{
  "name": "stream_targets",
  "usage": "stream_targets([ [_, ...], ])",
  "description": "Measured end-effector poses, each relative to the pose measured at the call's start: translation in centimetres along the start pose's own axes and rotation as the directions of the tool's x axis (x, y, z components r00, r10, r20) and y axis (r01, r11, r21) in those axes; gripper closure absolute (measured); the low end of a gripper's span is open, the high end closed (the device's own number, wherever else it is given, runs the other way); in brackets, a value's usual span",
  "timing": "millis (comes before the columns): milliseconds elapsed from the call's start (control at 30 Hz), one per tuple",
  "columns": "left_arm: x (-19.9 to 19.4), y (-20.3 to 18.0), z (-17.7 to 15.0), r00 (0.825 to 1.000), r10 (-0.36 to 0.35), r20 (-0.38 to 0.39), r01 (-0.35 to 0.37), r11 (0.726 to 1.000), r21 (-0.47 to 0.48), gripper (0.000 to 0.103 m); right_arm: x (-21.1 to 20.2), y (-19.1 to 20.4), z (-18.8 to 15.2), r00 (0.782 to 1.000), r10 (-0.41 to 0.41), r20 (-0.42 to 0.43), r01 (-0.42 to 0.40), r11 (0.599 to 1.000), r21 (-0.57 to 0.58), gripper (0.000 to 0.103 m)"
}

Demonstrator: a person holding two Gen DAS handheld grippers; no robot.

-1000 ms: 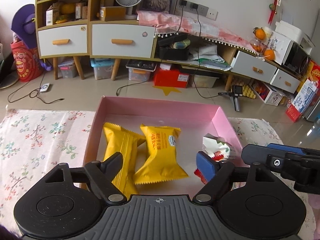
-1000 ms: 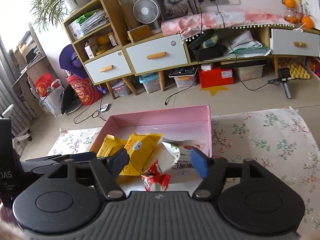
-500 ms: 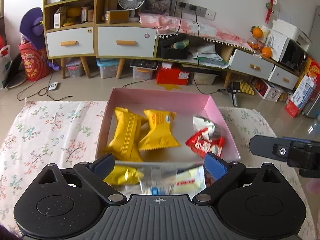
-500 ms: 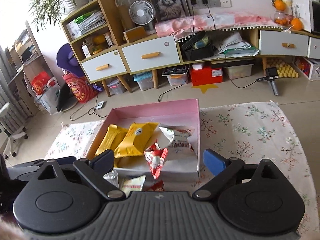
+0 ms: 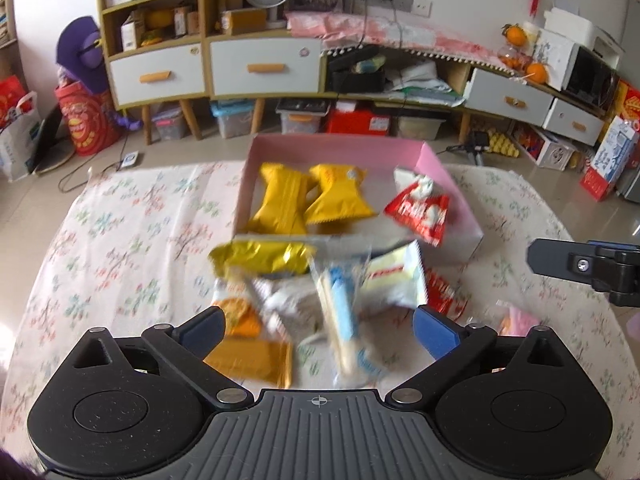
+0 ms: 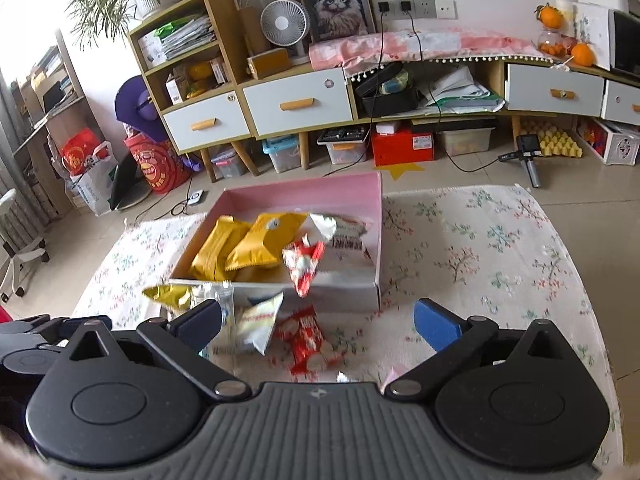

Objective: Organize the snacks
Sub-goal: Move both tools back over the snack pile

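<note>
The near edge of both views is filled by the tools' own black bodies, which cut off the closest strip of the counter (image 5: 120,240). In the left wrist view the loose snacks just ahead are smeared by blur: a clear packet with a blue stick (image 5: 340,312) at 12 o'clock, an orange-brown packet (image 5: 252,356) at 11 o'clock partly under the left tool's near finger, a white packet with a red stripe (image 5: 394,276) and a gold foil packet (image 5: 260,258) beyond. Their print cannot be read.

The left tool (image 5: 318,326) stands wide, its jaws having just been opening, and grips nothing. The right tool (image 6: 318,326) is also wide, its jaws just opened further, empty; a red packet (image 6: 308,340) lies on the cloth between its fingers, untouched.

Farther out at 12 o'clock sits the pink box (image 5: 460,196), holding two yellow packets (image 5: 280,204) side by side, a red-and-white packet (image 5: 420,212) and a silver-white one (image 6: 344,226) against the right wall.

Compared with a second ago, both tools have pulled back from inside the box, so the loose pile in front of it now shows.
</note>
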State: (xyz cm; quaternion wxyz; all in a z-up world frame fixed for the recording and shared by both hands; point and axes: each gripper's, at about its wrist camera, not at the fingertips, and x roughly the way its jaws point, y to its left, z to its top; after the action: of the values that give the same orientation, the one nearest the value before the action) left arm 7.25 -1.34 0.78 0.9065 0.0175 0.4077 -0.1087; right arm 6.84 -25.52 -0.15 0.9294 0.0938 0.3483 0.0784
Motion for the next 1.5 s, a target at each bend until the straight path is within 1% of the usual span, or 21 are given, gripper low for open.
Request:
stream_targets([
  [200,-0.3,1.4,-2.6,1.0,0.013,-0.005,-0.013,1.0,-0.001,0.002,-0.4,-0.3,-1.8,1.0,-0.015,-0.003,0.015,1.0,-0.015,0.0],
  [367,0.1,2.9,-4.2,0.999,0.016,-0.05,-0.017,1.0,-0.026,0.002,0.0,-0.7,-3.5,0.998,-0.043,-0.041,0.042,0.999,-0.027,0.0],
  [500,0.6,3.4,-5.3,0.996,0.012,-0.083,-0.014,1.0,-0.022,0.002,0.7,-1.0,-4.5,0.994,-0.086,-0.07,0.08,0.993,-0.082,0.0],
  [567,0.9,3.5,-5.8,0.995,0.014,-0.1,-0.016,1.0,-0.017,0.002,1.0,-1.4,-4.8,0.991,-0.107,-0.082,0.101,0.992,-0.072,0.0],
  [667,1.6,3.5,-6.6,0.987,0.018,-0.157,-0.022,0.999,-0.026,0.002,1.5,-2.3,-5.1,0.987,-0.113,-0.113,0.11,0.993,-0.036,0.001],
  [767,2.2,3.7,-7.0,0.979,0.0,-0.202,-0.012,0.998,-0.061,0.003,2.0,-3.1,-5.3,0.983,-0.125,-0.134,0.125,0.992,-0.005,0.001],
  [867,2.4,3.7,-7.0,0.974,-0.019,-0.224,0.001,0.997,-0.08,0.004,2.6,-3.8,-5.6,0.976,-0.142,-0.165,0.149,0.988,0.032,0.001],
  [967,2.6,3.4,-7.1,0.97,-0.026,-0.242,0.01,0.998,-0.07,0.011,3.3,-4.4,-5.8,0.971,-0.133,-0.197,0.148,0.987,0.063,0.001],
  [1033,2.8,3.3,-7.1,0.967,-0.022,-0.255,0.006,0.998,-0.065,0.025,3.8,-4.5,-5.9,0.967,-0.13,-0.217,0.149,0.986,0.072,0.002],
  [1067,2.8,3.3,-7.2,0.965,-0.022,-0.26,0.005,0.998,-0.066,0.028,4.0,-4.6,-6.0,0.965,-0.131,-0.227,0.151,0.986,0.072,0.004],
  [1133,2.8,3.5,-7.3,0.968,-0.008,-0.249,-0.008,0.998,-0.066,0.04,4.2,-4.5,-6.1,0.961,-0.137,-0.24,0.158,0.985,0.069,0.006],
  [1200,2.7,3.6,-7.2,0.971,0.003,-0.241,-0.017,0.998,-0.057,0.047,4.0,-4.5,-6.2,0.96,-0.145,-0.238,0.164,0.985,0.062,0.01],
  [1367,2.5,3.8,-7.3,0.972,0.011,-0.233,-0.023,0.998,-0.05,0.053,3.5,-4.8,-6.0,0.957,-0.155,-0.246,0.172,0.984,0.05,0.02],
  [1433,2.4,3.8,-7.3,0.973,0.018,-0.231,-0.029,0.999,-0.046,0.059,3.4,-4.8,-6.0,0.955,-0.167,-0.246,0.182,0.983,0.039,0.024],
  [1500,2.3,3.9,-7.2,0.973,0.006,-0.232,-0.021,0.998,-0.064,0.06,3.3,-5.0,-6.0,0.954,-0.173,-0.246,0.186,0.982,0.032,0.027],
])
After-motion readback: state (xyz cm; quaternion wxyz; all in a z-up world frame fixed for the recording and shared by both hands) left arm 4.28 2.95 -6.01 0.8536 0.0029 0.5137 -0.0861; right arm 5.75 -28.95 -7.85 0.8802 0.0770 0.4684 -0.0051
